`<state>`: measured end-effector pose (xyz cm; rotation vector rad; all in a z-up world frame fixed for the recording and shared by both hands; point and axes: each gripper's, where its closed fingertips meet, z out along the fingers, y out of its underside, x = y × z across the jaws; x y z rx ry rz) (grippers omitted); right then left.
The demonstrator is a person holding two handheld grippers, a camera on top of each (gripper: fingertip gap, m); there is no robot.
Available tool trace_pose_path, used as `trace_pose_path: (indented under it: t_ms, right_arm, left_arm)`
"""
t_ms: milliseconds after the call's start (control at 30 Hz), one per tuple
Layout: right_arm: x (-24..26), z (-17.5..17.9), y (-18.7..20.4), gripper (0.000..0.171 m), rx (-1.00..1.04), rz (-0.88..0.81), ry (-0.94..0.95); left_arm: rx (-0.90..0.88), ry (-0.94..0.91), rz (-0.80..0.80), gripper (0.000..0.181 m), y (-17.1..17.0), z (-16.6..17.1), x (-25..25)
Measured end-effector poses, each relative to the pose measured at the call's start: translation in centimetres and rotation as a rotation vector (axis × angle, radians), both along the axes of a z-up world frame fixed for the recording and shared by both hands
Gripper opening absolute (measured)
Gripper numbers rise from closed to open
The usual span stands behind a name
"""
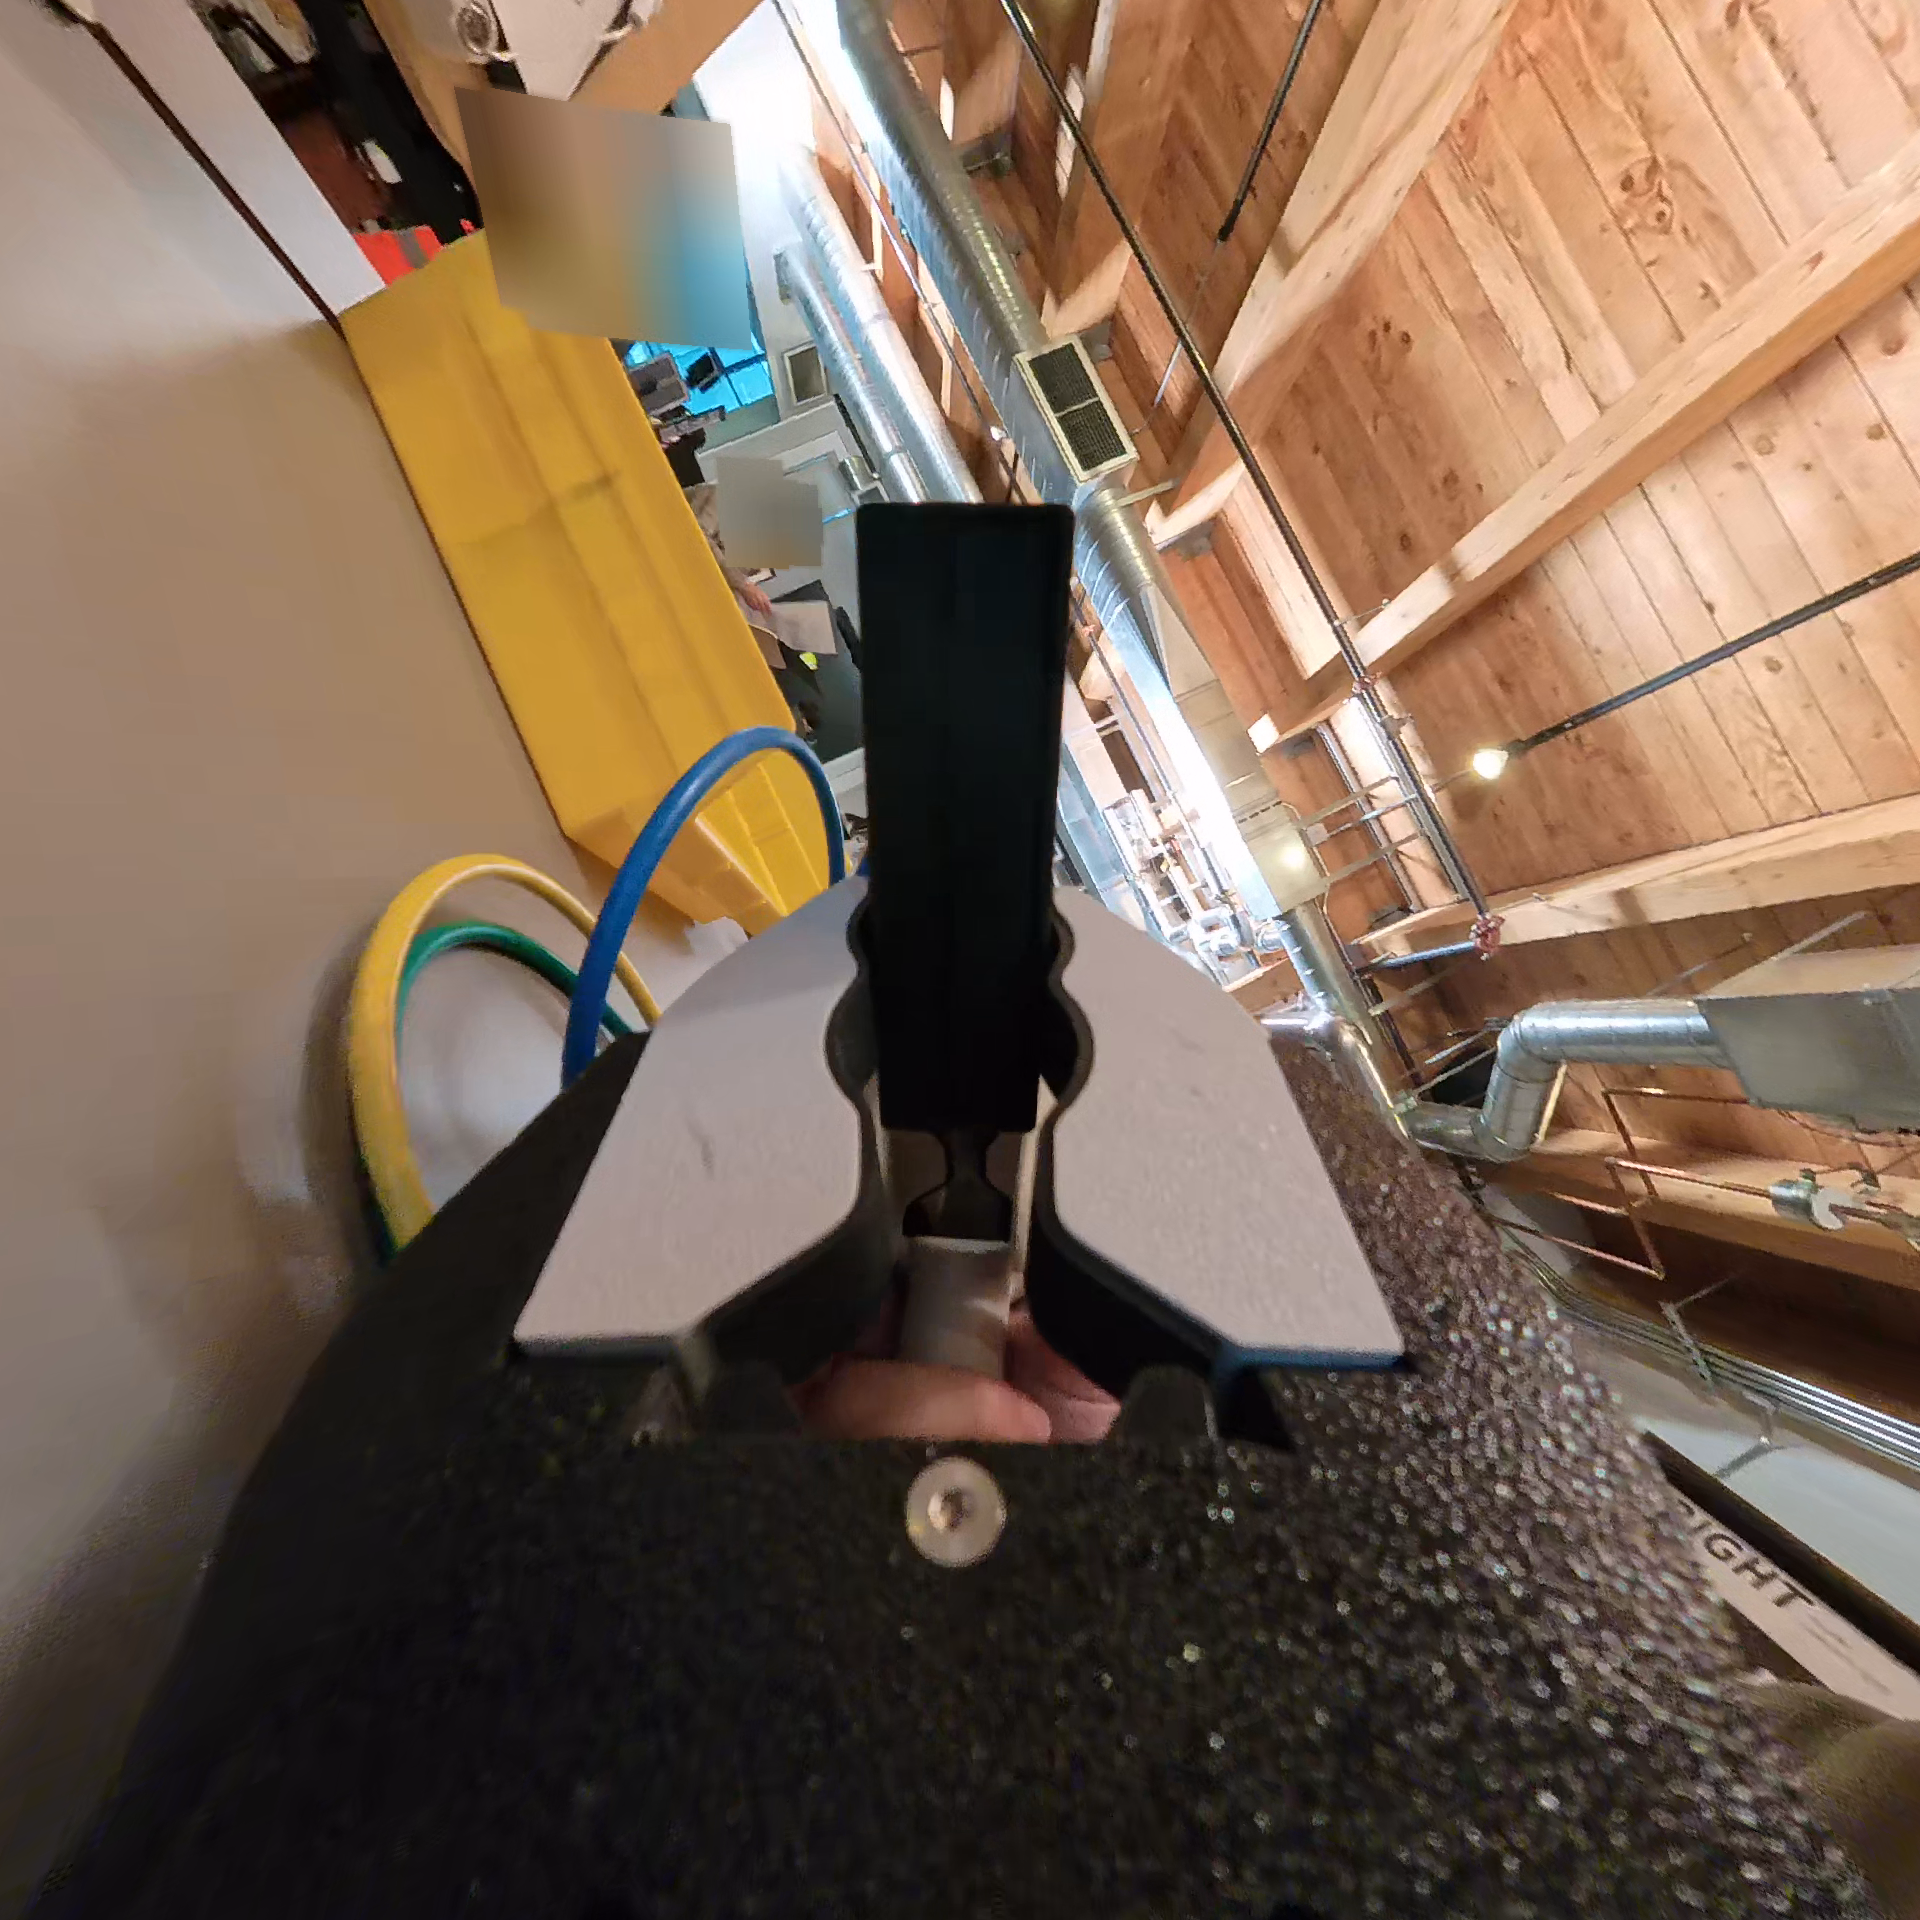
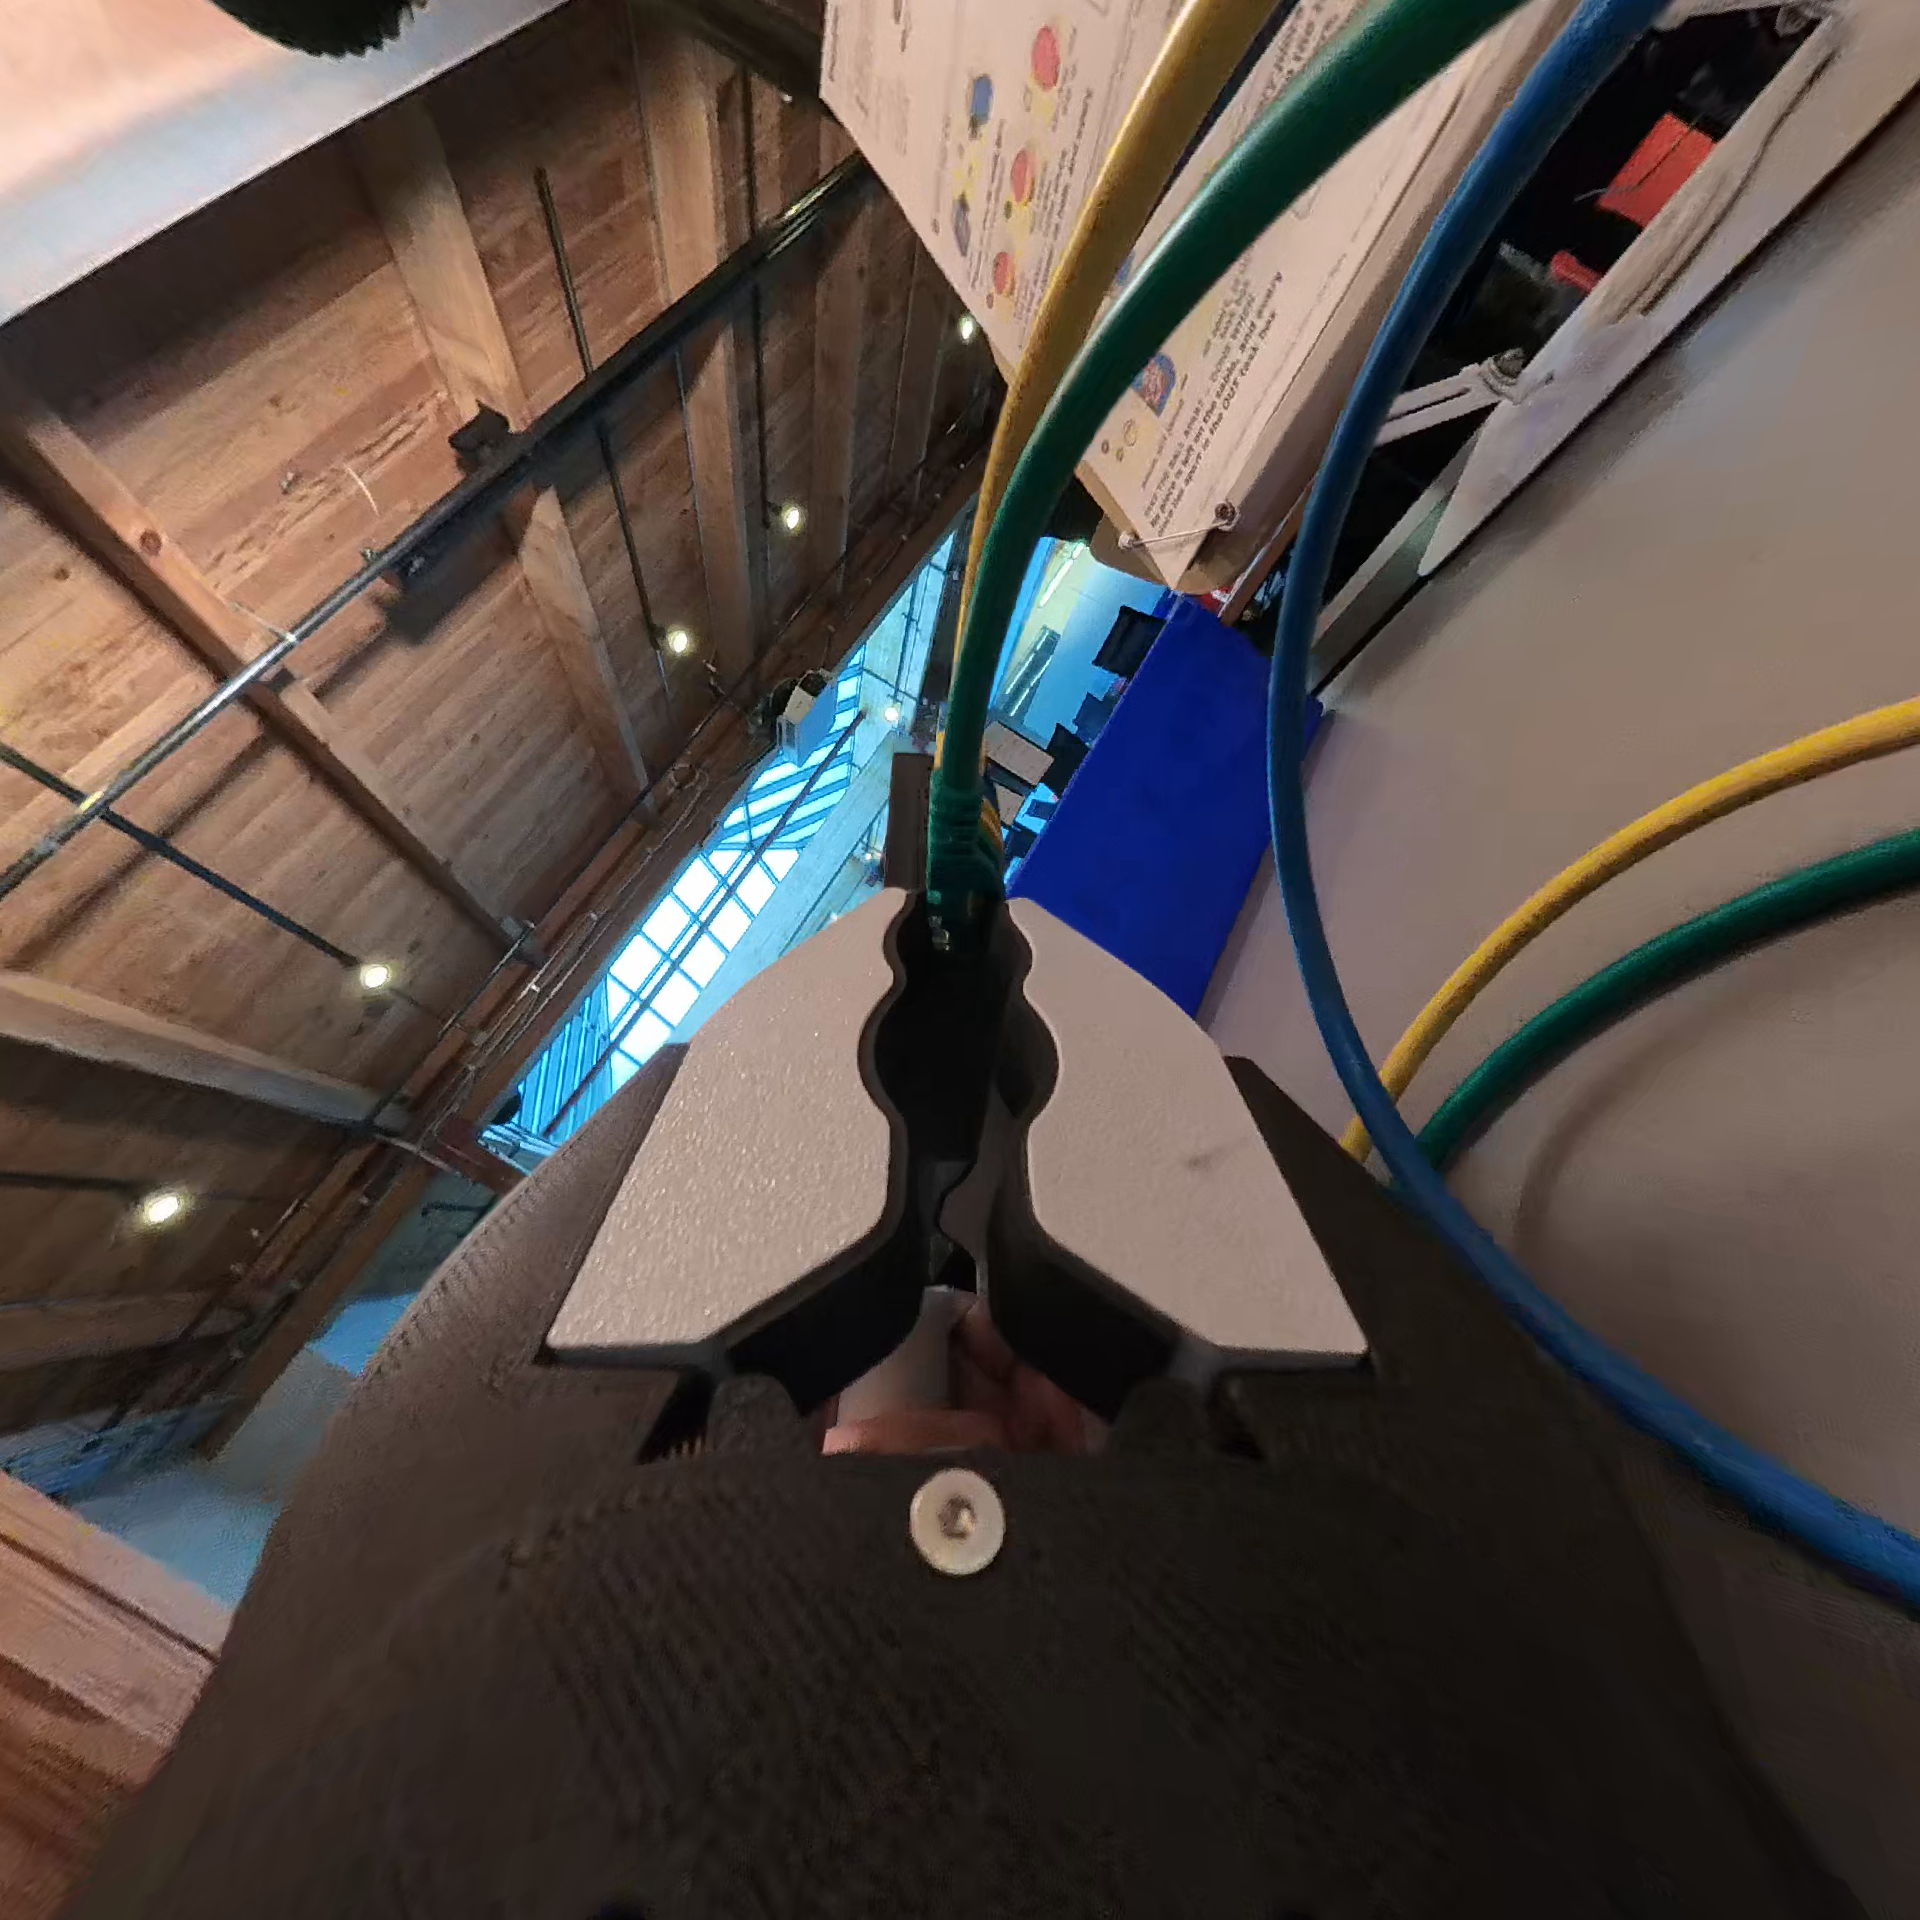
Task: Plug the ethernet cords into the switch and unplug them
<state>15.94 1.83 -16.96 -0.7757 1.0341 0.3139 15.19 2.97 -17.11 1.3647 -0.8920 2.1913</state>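
Left wrist view: the left gripper (image 1: 961,831) clamps one black switch (image 1: 961,727), its long side running straight ahead between the fingers. Three cords loop at its left: yellow cord (image 1: 369,1039), green cord (image 1: 488,940), blue cord (image 1: 644,862). Right wrist view: the right gripper (image 2: 961,914) pinches the green cord's plug (image 2: 961,831), pointing back toward the camera.

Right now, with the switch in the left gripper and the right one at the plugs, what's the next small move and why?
Probably a short straight pull with the right gripper along the green cord, away from the switch. The green plug sits between its fingers, apparently seated in the black switch body, and the left gripper clamps the switch to brace it. Whether the latch tab is pressed can't be seen.
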Motion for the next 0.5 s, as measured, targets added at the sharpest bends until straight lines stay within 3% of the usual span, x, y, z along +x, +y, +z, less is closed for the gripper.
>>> trace_pose_path:
  t_ms: [333, 500]
  right_arm:
    - [0.1, 0.7, 0.4, 0.010, 0.004, 0.045, -0.043]
    - [0.0, 0.9, 0.5, 0.010, 0.010, 0.069, -0.048]
  left_arm:
    - [0.152, -0.074, -0.162, 0.027, 0.2, 0.4, -0.3]
    - [0.098, -0.052, -0.224, 0.026, 0.3, 0.5, -0.6]
